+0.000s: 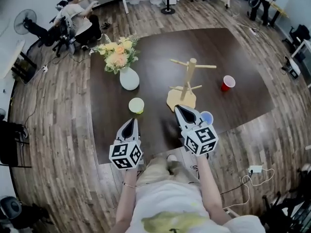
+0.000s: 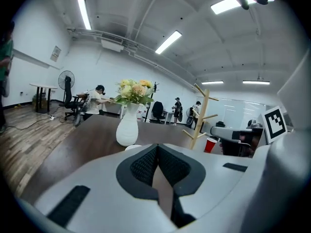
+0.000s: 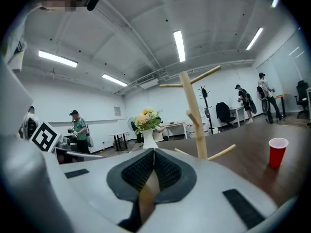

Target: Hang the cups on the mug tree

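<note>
A wooden mug tree stands on the dark brown table with bare pegs; it also shows in both gripper views. A red cup sits to its right. A pale green cup stands just beyond my left gripper, whose jaws are shut and empty. My right gripper hovers near the tree's base, also shut and holding nothing. A blue cup peeks out from behind it at its right side.
A white vase of yellow flowers stands at the table's left. The table's near edge lies under my hands. A person sits at the far left by a fan. A power strip lies on the floor.
</note>
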The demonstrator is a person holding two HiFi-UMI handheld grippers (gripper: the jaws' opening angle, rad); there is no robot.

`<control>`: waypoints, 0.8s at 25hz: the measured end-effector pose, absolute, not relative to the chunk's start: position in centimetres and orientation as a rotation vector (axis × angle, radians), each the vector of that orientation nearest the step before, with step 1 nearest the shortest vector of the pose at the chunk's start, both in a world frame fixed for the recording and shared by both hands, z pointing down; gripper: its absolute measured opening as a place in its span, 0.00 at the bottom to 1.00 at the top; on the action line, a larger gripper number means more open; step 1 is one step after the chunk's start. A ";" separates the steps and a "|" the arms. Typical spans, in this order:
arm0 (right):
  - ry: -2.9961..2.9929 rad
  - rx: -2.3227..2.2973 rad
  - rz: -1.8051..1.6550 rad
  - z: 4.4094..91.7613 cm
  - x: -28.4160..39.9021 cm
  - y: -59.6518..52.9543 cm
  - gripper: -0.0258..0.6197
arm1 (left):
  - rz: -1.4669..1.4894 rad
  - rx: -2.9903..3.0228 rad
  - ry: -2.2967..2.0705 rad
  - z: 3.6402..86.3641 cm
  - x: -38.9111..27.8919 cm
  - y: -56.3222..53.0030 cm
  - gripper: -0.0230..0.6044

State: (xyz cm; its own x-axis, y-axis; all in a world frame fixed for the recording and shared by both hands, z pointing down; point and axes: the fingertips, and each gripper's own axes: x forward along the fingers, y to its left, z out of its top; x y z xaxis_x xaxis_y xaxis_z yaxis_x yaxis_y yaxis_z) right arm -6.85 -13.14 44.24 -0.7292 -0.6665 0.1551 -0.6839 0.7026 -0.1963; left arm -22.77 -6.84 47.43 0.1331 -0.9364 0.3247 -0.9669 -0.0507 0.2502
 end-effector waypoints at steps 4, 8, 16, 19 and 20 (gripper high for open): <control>-2.861 0.991 0.361 45.5 -9.9 -13.5 0.07 | 0.103 1.964 -1.855 48.3 -24.3 -6.3 0.07; -2.836 0.853 0.395 48.0 -13.4 -13.5 0.07 | 0.104 1.899 -1.853 49.7 -25.6 -5.9 0.07; -2.784 0.623 0.394 52.8 -18.7 -13.0 0.08 | 0.117 1.860 -1.819 52.1 -27.3 -6.5 0.07; -2.748 0.546 0.396 54.6 -20.1 -12.5 0.14 | 0.126 1.832 -1.811 53.1 -27.9 -6.3 0.07; -2.739 0.525 0.405 55.0 -20.6 -12.4 0.23 | 0.128 1.826 -1.809 53.4 -28.1 -6.4 0.07</control>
State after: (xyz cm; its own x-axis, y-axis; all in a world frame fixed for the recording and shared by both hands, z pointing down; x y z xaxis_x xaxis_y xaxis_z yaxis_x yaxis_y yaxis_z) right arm -20.55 -12.40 55.04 -0.8806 -0.3072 0.3608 -0.3984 0.8922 -0.2128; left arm -28.10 -6.35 53.44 0.0848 -0.8922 0.4436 -0.9459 0.0678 0.3174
